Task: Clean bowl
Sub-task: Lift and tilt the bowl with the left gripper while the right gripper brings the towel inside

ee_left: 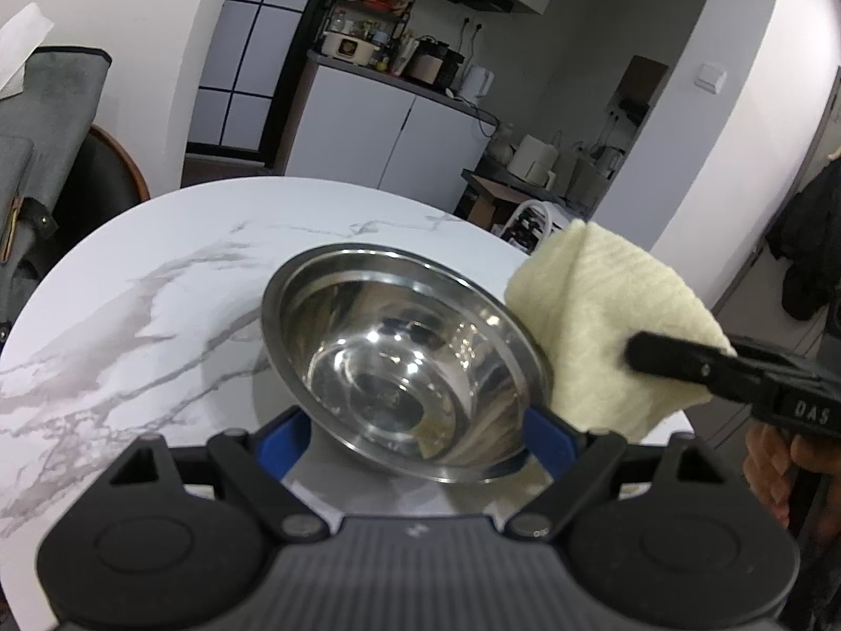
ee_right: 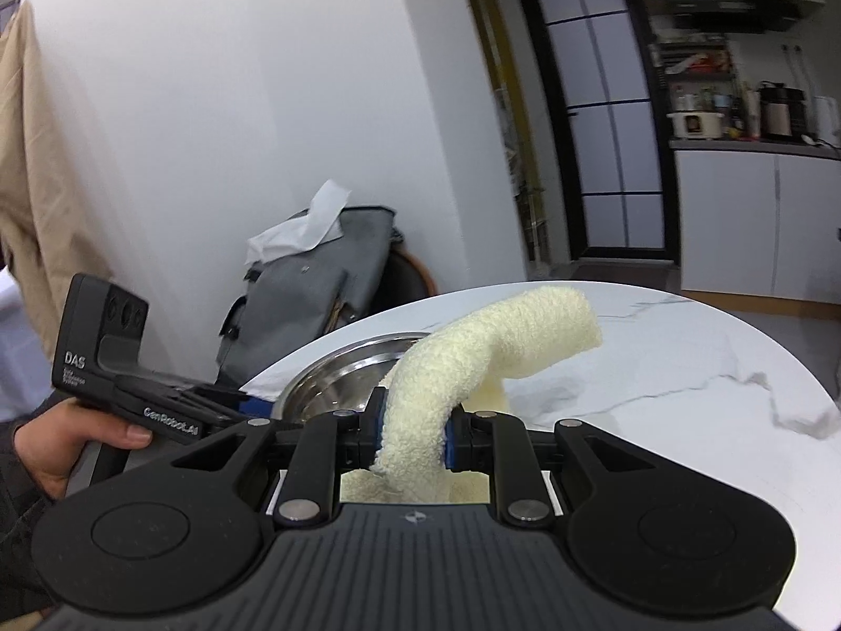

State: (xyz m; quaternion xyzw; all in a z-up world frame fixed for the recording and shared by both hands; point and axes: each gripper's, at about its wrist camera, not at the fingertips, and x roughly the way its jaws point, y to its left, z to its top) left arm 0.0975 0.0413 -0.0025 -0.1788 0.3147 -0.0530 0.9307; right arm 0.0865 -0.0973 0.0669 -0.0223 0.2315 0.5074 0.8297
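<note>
Black and blue, the left gripper [ee_left: 415,434] stands wide around the shiny round steel bowl [ee_left: 399,363], its blue pads [ee_left: 281,444] at the bowl's two sides; whether they press on the metal I cannot tell. The right gripper [ee_right: 412,434] is nearly closed and pinches a pale yellow fluffy cloth [ee_right: 473,347], which hangs just beside the bowl's right rim. The bowl is tilted over the near part of a white round marble table [ee_left: 157,284]. Far behind stands a grey backpack [ee_right: 310,310].
</note>
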